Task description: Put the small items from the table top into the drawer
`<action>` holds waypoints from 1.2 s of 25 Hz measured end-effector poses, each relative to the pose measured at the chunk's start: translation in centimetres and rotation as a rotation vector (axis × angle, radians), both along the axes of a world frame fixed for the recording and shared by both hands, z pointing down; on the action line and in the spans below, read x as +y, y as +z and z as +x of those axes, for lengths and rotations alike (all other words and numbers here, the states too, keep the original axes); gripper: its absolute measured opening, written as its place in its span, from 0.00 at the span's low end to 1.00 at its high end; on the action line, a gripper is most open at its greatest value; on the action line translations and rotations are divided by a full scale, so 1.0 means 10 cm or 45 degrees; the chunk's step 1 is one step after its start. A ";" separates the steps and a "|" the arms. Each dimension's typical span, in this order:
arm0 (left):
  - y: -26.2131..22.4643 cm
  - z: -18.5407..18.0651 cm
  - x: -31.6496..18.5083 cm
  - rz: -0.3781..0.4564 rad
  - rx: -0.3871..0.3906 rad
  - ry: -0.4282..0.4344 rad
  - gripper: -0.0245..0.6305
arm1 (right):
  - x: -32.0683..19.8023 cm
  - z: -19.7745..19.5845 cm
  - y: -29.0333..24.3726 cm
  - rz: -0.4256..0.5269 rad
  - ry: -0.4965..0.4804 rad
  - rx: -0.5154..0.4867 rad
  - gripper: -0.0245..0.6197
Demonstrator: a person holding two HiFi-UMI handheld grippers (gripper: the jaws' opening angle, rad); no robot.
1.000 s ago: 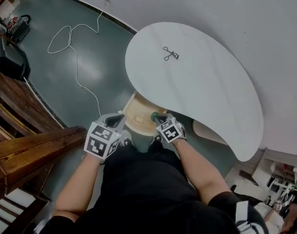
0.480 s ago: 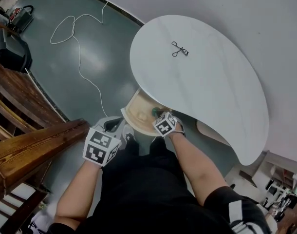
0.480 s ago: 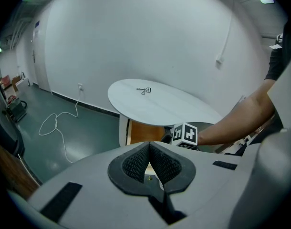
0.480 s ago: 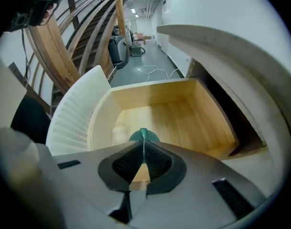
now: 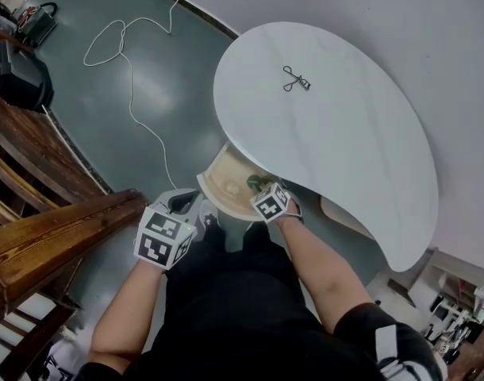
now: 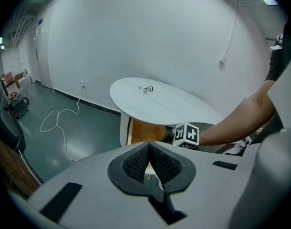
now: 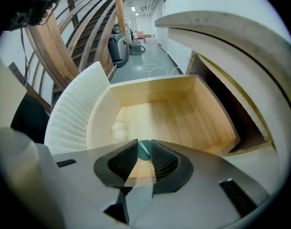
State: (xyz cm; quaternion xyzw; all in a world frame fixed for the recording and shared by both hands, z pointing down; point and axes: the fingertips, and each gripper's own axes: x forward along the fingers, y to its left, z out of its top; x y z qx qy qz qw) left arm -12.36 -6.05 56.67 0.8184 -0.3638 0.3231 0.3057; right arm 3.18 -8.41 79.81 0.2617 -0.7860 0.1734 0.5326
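Under the white kidney-shaped table [image 5: 345, 141] a wooden drawer [image 5: 224, 182] stands pulled out. My right gripper [image 5: 259, 189] hangs over the drawer's floor [image 7: 169, 113]. Its jaws are opening, and a small green item [image 7: 144, 150] sits between the fingertips, loose. A small white item [image 7: 118, 130] lies in the drawer's left part. A black eyelash curler [image 5: 296, 79] lies on the table top, far from both grippers, and it also shows in the left gripper view [image 6: 146, 89]. My left gripper [image 5: 186, 203] is shut and empty, held back left of the drawer.
A white cable [image 5: 123, 46] loops across the dark green floor at the left. Wooden slatted furniture [image 5: 44, 205] stands close on the left. A white ribbed chair back [image 7: 71, 113] curves beside the drawer. The white wall [image 5: 385, 14] runs behind the table.
My right gripper moved forward over the open drawer with the green item. The left gripper drew back a little.
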 end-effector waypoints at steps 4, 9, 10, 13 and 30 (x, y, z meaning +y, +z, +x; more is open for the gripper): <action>-0.04 0.05 -0.05 0.014 0.011 -0.001 0.06 | 0.07 -0.01 -0.14 0.001 0.002 -0.050 0.15; -0.11 0.16 -0.12 0.044 0.018 0.011 0.06 | 0.14 0.00 -0.39 0.009 0.001 -0.124 0.11; -0.12 0.18 -0.13 0.050 0.019 0.012 0.06 | 0.13 -0.01 -0.47 0.018 -0.001 -0.146 0.10; -0.17 0.24 -0.18 0.069 0.021 0.015 0.06 | 0.10 -0.04 -0.73 0.052 -0.010 -0.211 0.08; -0.56 0.52 -0.46 0.199 0.050 -0.068 0.06 | -1.09 0.39 -2.01 0.385 0.141 -0.437 0.05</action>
